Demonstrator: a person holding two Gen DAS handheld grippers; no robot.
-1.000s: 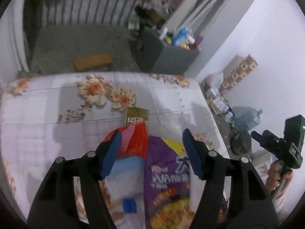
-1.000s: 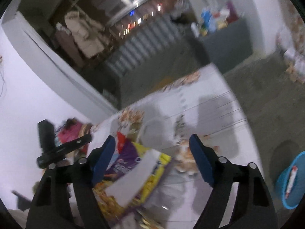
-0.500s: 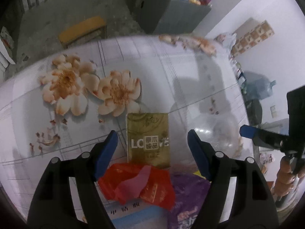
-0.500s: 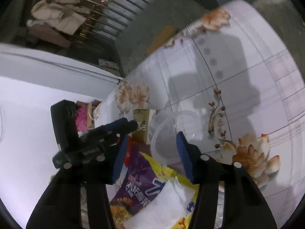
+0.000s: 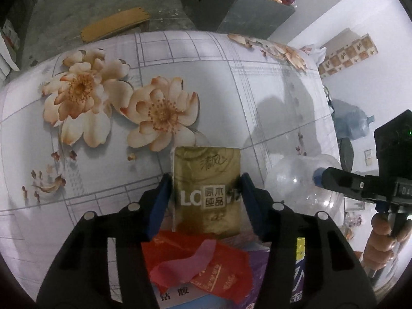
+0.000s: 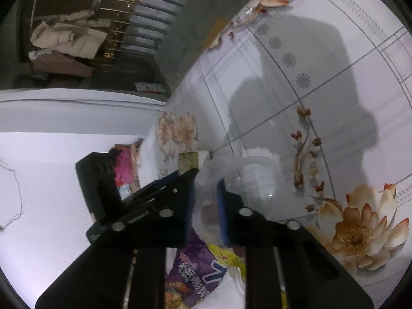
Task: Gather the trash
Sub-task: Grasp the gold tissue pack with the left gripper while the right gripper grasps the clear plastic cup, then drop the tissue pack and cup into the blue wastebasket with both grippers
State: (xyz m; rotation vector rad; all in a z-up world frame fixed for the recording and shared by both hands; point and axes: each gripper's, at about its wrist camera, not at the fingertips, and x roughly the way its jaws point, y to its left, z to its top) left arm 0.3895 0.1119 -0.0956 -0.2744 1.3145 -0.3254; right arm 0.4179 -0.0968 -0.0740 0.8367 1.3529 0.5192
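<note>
A gold tissue pack (image 5: 207,188) lies on the floral table (image 5: 180,77). My left gripper (image 5: 206,193) has its blue pads against both sides of the pack, shut on it. A red wrapper (image 5: 206,270) and a purple snack bag (image 5: 296,283) lie under the gripper. My right gripper (image 6: 206,200) is shut on the rim of a clear plastic container (image 6: 242,180); the container also shows in the left wrist view (image 5: 296,182). The purple snack bag (image 6: 195,265) and a white tissue (image 6: 226,293) lie below the right gripper.
A grey bin (image 5: 237,7) full of bottles stands on the floor beyond the table, with a wooden stool (image 5: 116,23) to its left. A water jug (image 5: 352,126) and boxes (image 5: 347,51) stand by the wall on the right. The table edge (image 6: 180,97) runs near a white wall.
Both grippers dropped toward the table and narrowed. The left closed on the gold pack; the right closed on the clear container's rim.
</note>
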